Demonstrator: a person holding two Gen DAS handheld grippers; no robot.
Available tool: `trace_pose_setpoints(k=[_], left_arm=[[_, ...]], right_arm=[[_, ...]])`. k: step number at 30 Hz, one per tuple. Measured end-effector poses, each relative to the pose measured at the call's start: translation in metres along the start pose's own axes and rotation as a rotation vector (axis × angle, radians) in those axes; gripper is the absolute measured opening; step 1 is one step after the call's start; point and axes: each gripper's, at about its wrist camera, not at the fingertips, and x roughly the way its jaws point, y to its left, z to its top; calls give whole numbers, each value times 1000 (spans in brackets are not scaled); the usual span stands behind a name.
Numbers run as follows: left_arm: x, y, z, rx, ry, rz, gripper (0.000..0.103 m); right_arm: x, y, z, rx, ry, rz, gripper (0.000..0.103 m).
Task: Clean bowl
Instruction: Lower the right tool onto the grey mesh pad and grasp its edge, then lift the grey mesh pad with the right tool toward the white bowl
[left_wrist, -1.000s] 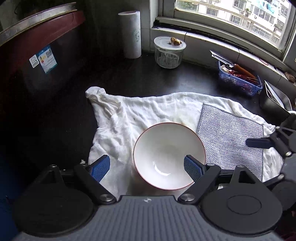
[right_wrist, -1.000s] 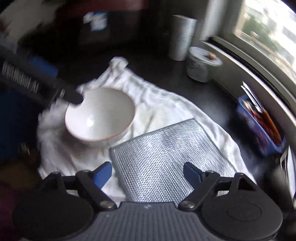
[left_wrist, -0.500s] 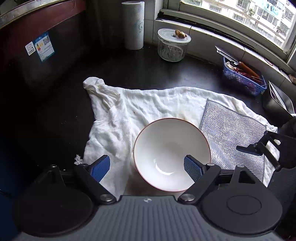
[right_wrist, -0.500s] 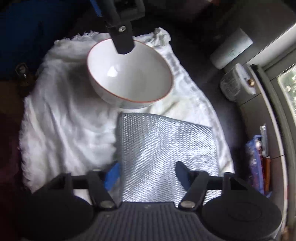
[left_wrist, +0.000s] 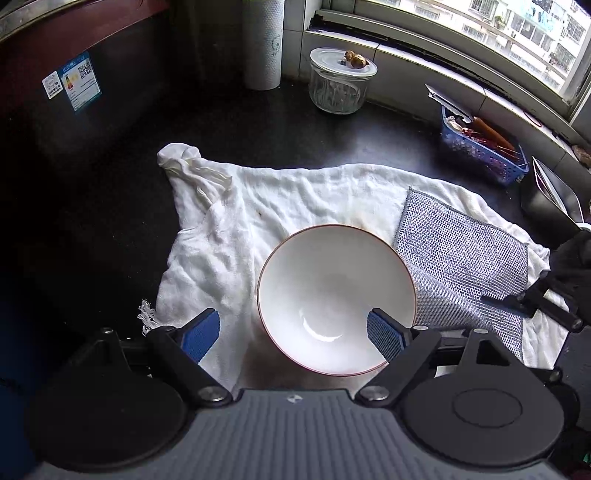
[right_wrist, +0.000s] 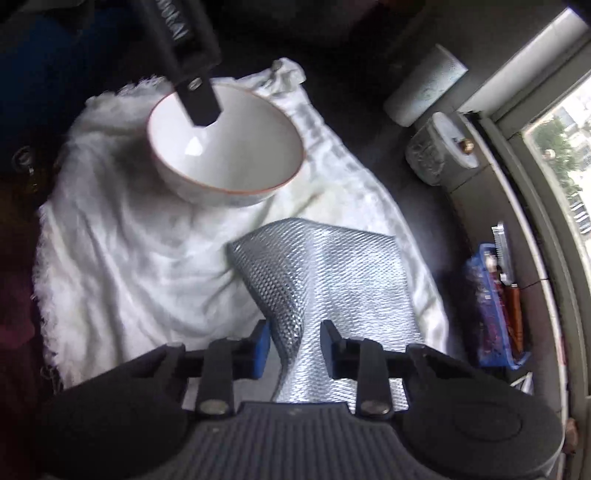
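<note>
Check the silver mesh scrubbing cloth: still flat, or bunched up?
Bunched at its near edge. The right gripper has closed on the silver mesh scrubbing cloth, puckering it into a ridge; the far part lies flat on the white towel.

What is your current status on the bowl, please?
Left claw open over bowl. Right claw shut on mesh cloth. Nothing in the way.

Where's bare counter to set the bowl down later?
Dark counter is bare left of the white towel, and behind it, before the paper roll and glass jar. The right is crowded: mesh cloth, blue basket, right gripper.
</note>
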Motion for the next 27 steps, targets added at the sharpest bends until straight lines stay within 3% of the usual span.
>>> trace_pose_setpoints(k=[1,6,8,13,18,20,21,25,27], left_arm=[[0,1,0,-3,0,1,88],[1,5,-2,-25,6,2,88],[2,6,-3,-32,12,-2,88],[5,8,0,-40,21,-6,88],[9,9,3,-45,28,-7,88],[10,8,4,-47,31,-8,88],[11,7,4,-47,32,-8,88],[12,5,7,-37,33,-13,88],[13,3,8,-31,34,-17,88]], right_arm=[[1,-1,0,10,12,37,9],[-7,-51,3,278,23,315,8],[-8,-73,5,342,29,370,8],[8,-119,9,397,84,360,8],[33,-147,9,406,108,271,12],[46,-153,5,398,127,238,20],[49,-154,4,395,129,223,31],[27,-148,4,392,67,182,57],[15,-145,3,390,37,161,63]])
